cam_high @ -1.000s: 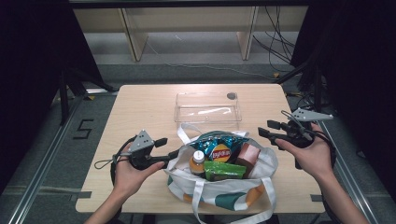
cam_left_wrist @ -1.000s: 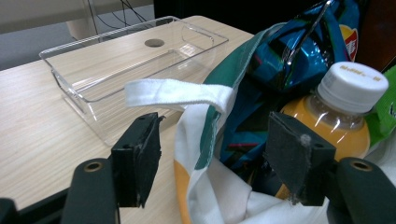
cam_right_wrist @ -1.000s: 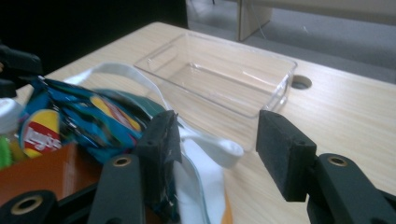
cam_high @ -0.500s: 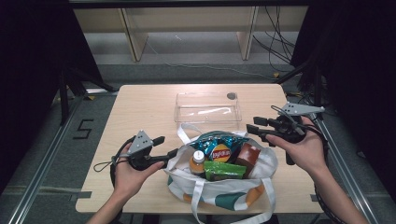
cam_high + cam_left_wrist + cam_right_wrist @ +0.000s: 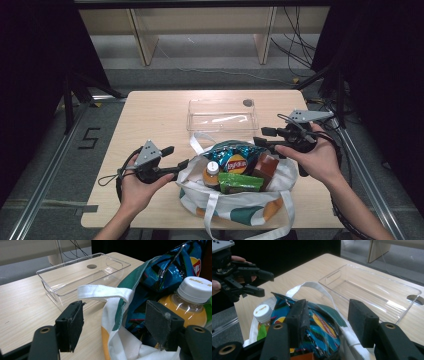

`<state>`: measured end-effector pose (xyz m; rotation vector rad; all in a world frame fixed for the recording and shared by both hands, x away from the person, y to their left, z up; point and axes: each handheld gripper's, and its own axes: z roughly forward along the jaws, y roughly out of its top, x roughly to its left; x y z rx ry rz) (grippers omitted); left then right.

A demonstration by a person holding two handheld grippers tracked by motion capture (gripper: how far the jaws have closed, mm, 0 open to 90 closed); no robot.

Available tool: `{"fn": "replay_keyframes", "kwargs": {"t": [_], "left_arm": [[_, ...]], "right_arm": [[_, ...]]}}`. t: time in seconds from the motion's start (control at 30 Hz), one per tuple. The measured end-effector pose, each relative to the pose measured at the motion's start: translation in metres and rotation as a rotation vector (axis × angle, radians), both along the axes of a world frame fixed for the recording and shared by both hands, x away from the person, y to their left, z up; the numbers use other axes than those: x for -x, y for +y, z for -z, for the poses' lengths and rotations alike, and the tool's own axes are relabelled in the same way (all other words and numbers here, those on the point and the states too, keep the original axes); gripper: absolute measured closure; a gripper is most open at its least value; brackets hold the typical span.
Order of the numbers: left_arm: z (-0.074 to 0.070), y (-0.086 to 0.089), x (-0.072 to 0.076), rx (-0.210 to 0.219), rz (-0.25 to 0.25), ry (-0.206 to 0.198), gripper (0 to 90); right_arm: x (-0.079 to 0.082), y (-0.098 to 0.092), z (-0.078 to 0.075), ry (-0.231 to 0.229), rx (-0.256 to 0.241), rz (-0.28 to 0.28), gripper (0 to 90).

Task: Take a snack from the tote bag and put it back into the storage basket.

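Right gripper point(image 5: 261, 137) is the nearer one: jaws spread, nothing held, poised over the blue chip bag point(image 5: 322, 327) at the back of the tote bag point(image 5: 235, 200), which sits at the near desk point(image 5: 155, 112) edge. Chip bag lies just below and ahead of the jaws. Left gripper point(image 5: 176, 156), jaws spread too, sits at the tote's left rim beside the juice bottle point(image 5: 192, 302). Clear tray point(image 5: 222, 114) behind looks empty, though glare makes that hard to confirm.

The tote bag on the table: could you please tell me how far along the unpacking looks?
Nothing looks done: the clear tray holds nothing. The tote bag holds the chip bag, juice bottle and green packet. In hand: the right gripper, open, is over the chip bag; the left gripper, open, straddles the bag's edge. Every item remains.
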<state>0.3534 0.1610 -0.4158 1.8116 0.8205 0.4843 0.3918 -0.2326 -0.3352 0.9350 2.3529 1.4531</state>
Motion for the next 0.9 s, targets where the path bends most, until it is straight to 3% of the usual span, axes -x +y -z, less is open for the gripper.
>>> {"fn": "replay_keyframes", "kwargs": {"t": [0.2,0.27,0.3,0.33,0.4,0.47,0.63,0.67,0.77,0.83,0.9], "left_arm": [[0.000,-0.003,-0.001,0.002,0.015,-0.005,30.8],[0.001,-0.003,0.000,0.003,0.018,-0.002,30.8],[0.001,-0.003,0.001,0.005,0.021,-0.002,30.7],[0.001,-0.004,0.001,0.017,0.026,-0.005,30.6],[-0.001,-0.004,0.002,0.012,0.032,-0.012,30.4],[-0.002,-0.004,0.003,0.009,0.028,-0.012,30.4],[-0.001,-0.004,0.002,0.015,0.020,-0.006,30.2],[-0.001,-0.004,0.001,0.010,0.025,-0.011,30.2],[-0.001,-0.004,0.000,0.006,0.027,-0.008,30.1],[0.000,-0.005,0.000,0.013,0.027,-0.004,29.9],[0.000,-0.005,0.001,0.009,0.028,-0.004,29.9]], "right_arm": [[0.000,0.009,-0.002,0.015,0.015,-0.032,47.8],[-0.002,0.010,-0.001,-0.019,0.046,-0.063,47.3],[-0.002,0.011,0.000,-0.006,0.055,-0.077,47.2],[0.001,0.015,0.002,0.039,0.053,-0.064,47.2],[-0.001,0.017,0.007,0.045,0.090,-0.079,47.0],[0.000,0.020,0.010,0.088,0.103,-0.084,47.2],[-0.003,0.023,0.014,0.092,0.150,-0.125,48.7],[-0.003,0.025,0.015,0.121,0.154,-0.113,49.0],[-0.007,0.026,0.018,0.139,0.179,-0.122,50.8],[-0.009,0.027,0.019,0.180,0.188,-0.114,51.8],[-0.013,0.026,0.018,0.185,0.200,-0.106,54.9]]}}
